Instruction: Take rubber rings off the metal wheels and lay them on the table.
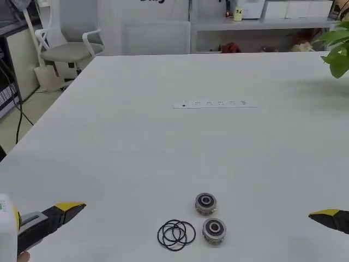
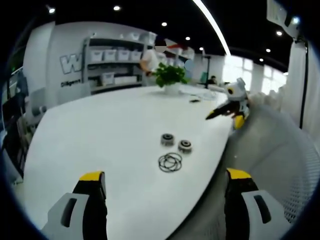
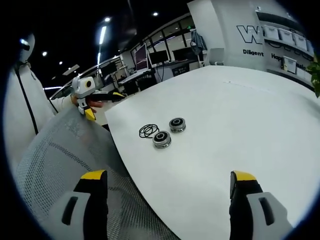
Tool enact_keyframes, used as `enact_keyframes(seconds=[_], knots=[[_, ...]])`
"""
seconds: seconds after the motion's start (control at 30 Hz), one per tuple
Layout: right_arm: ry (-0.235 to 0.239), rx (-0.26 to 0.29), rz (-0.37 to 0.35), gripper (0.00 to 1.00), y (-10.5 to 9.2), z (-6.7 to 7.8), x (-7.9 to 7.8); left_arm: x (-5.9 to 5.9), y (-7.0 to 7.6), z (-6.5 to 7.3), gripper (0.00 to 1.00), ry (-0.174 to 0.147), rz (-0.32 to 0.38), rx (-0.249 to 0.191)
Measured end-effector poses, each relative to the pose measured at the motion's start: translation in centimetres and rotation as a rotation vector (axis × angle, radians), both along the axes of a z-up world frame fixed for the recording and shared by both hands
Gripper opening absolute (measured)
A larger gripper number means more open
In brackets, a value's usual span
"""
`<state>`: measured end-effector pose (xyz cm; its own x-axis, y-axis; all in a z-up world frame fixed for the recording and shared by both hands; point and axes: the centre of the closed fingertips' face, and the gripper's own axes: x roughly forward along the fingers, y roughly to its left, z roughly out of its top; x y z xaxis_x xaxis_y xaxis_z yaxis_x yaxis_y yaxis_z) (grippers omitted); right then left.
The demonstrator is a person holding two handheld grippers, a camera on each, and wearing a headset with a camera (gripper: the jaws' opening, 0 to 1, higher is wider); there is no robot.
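My bench is a wide white matte table (image 1: 136,136). Near its front edge sit two small round metal wheels, the farther wheel (image 1: 205,202) just behind the nearer wheel (image 1: 214,230), close together. Just left of the nearer wheel a loose overlapping pile of thin black rubber rings (image 1: 176,234) lies flat on the top. Mid-table there's a narrow white strip with small markings (image 1: 214,103), and a green leafy plant in a white pot (image 2: 170,77) stands near the far right edge.

Left gripper (image 2: 165,175) jaws apart, rubber rings (image 2: 170,162) beside metal wheels (image 2: 167,139)
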<state>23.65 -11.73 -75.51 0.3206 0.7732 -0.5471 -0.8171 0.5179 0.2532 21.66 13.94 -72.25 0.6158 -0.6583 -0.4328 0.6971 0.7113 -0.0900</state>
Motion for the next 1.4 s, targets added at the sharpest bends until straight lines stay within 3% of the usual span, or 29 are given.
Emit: enact_keyframes(seconds=[0.67,1.4], knots=[[0.026,0.01,-0.023,0.99,0.21,-0.79,-0.69,-0.2,0.38,-0.23,1.0,0.001,0.022,-0.01],[0.029,0.005,-0.022,0.98,0.2,-0.66,-1.0,-0.35,0.5,-0.36,1.0,0.008,0.026,-0.014]])
